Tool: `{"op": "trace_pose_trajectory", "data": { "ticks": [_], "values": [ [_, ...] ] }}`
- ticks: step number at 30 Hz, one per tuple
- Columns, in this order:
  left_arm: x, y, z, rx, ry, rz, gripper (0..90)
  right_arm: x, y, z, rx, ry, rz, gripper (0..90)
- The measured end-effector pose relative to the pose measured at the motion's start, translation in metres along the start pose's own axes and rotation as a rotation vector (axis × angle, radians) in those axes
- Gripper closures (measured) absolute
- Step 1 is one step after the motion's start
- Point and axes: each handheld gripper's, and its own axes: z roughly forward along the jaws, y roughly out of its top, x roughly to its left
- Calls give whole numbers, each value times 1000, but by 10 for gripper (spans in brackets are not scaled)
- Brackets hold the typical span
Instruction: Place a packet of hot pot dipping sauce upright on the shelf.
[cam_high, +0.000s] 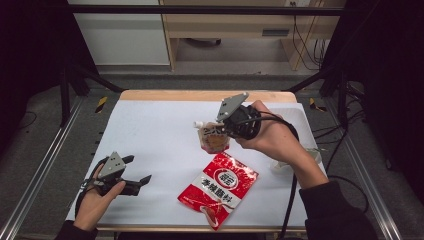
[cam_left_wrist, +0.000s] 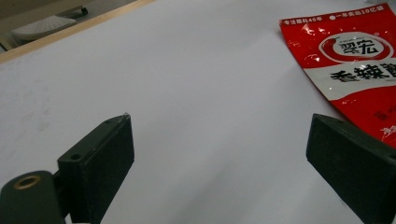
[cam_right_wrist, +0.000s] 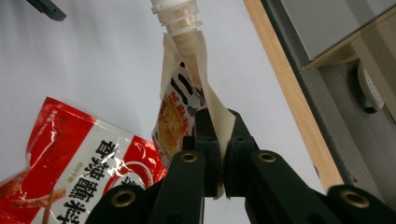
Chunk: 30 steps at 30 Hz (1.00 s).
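Note:
My right gripper (cam_high: 223, 129) is shut on the side edge of a small spout pouch (cam_high: 214, 140), held above the table's middle. In the right gripper view the jaws (cam_right_wrist: 219, 116) pinch the pouch's beige seam (cam_right_wrist: 180, 107), and its white screw spout (cam_right_wrist: 175, 14) points away. A red sauce packet (cam_high: 218, 187) lies flat on the white table below it, also seen in the left gripper view (cam_left_wrist: 355, 56) and the right gripper view (cam_right_wrist: 70, 158). My left gripper (cam_high: 140, 169) is open at the lower left, its jaws (cam_left_wrist: 219, 123) wide apart over bare table with nothing between them.
The white table cover (cam_high: 160, 130) ends at a wooden far edge (cam_high: 200, 95). A clear plastic piece (cam_high: 287, 165) lies under the right forearm. Metal rails (cam_high: 40, 170) run along both sides, and cables trail from the right gripper.

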Motion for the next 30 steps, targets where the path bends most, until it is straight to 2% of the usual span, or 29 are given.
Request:
{"op": "trace_pose_trajectory", "data": {
  "ticks": [6,14,21,30],
  "values": [
    [6,-9,-2,13,26,-27,75,-14,-8,-13,5,-37,15,874],
    [5,-10,-1,31,43,-10,75,-21,-31,-30,-7,-76,6,874],
    [7,-13,-2,42,54,-24,75,-30,-54,-42,-1,-95,25,874],
    [8,-13,-1,57,60,-21,75,-39,-79,-56,10,-131,55,873]
  ]
}}
